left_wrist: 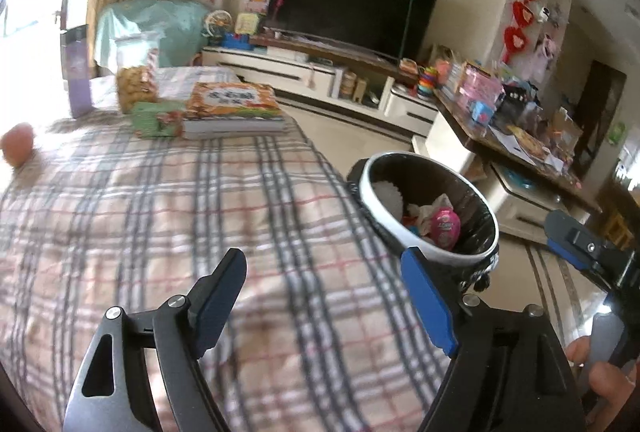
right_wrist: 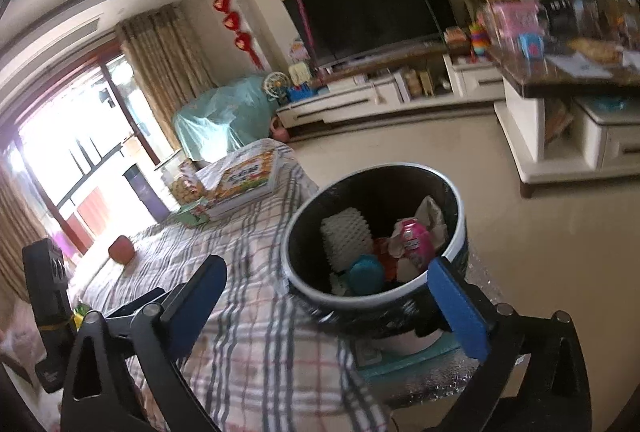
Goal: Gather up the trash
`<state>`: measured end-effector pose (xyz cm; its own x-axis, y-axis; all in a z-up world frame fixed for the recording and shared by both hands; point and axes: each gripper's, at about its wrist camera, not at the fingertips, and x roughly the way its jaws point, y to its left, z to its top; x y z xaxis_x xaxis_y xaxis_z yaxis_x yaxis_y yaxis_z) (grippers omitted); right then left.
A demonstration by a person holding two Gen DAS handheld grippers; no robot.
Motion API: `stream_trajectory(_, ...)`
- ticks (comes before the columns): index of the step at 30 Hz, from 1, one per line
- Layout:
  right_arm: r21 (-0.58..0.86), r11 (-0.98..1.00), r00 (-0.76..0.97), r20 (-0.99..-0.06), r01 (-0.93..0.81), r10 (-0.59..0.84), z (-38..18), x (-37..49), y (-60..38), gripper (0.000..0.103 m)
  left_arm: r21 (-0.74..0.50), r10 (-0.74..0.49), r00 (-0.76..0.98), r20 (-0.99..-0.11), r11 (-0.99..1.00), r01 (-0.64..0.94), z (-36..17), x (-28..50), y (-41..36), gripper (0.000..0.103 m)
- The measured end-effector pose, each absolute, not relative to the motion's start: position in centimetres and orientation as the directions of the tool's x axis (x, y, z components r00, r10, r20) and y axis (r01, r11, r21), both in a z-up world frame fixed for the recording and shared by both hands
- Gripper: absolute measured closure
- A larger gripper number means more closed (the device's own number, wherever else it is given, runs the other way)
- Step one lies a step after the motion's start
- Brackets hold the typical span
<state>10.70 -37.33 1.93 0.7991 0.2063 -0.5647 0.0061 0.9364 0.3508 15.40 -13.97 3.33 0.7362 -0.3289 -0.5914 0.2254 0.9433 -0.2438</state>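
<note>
A round trash bin [left_wrist: 476,256] with a white rim and black liner stands beside the plaid-covered table [left_wrist: 160,232]. It holds a pink wrapper [left_wrist: 444,226], white foam netting [left_wrist: 388,194] and crumpled paper. In the right wrist view the bin [right_wrist: 316,296] also shows a teal lid [right_wrist: 366,274] and the pink wrapper [right_wrist: 418,242]. My left gripper [left_wrist: 324,296] is open and empty above the table, left of the bin. My right gripper [right_wrist: 332,300] is open and empty just in front of the bin.
On the table lie a stack of books [left_wrist: 234,108], a green box [left_wrist: 154,120], a snack bag [left_wrist: 134,88], a purple bottle [left_wrist: 78,72] and an apple [left_wrist: 18,148]. A TV [left_wrist: 352,4] on a low white cabinet and a cluttered side table [left_wrist: 516,120] stand behind.
</note>
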Motion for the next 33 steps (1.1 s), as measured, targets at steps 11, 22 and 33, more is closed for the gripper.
stream_trajectory(11, 0.118, 0.992, 0.923, -0.384, 0.050, -0.001, 6.5, 4.9, -33.0, 0.000, -0.127, -0.173, 0.895, -0.410, 0.983, 0.132, 5.3, 5.5, -10.6, 0.001)
stream_trajectory(22, 0.084, 0.992, 0.923, -0.380, 0.097, -0.058, 2.9, 3.3, -31.7, 0.000, -0.095, -0.089, 0.932, -0.352, 0.994, 0.059, 3.2, 1.6, -10.6, 0.000)
stream_trajectory(33, 0.063, 0.995, 0.941, -0.335, 0.082, -0.056, 2.5, 2.0, -30.9, 0.000, -0.039, -0.058, 0.944, -0.326, 0.998, 0.048, 2.1, 1.9, -11.1, 0.000)
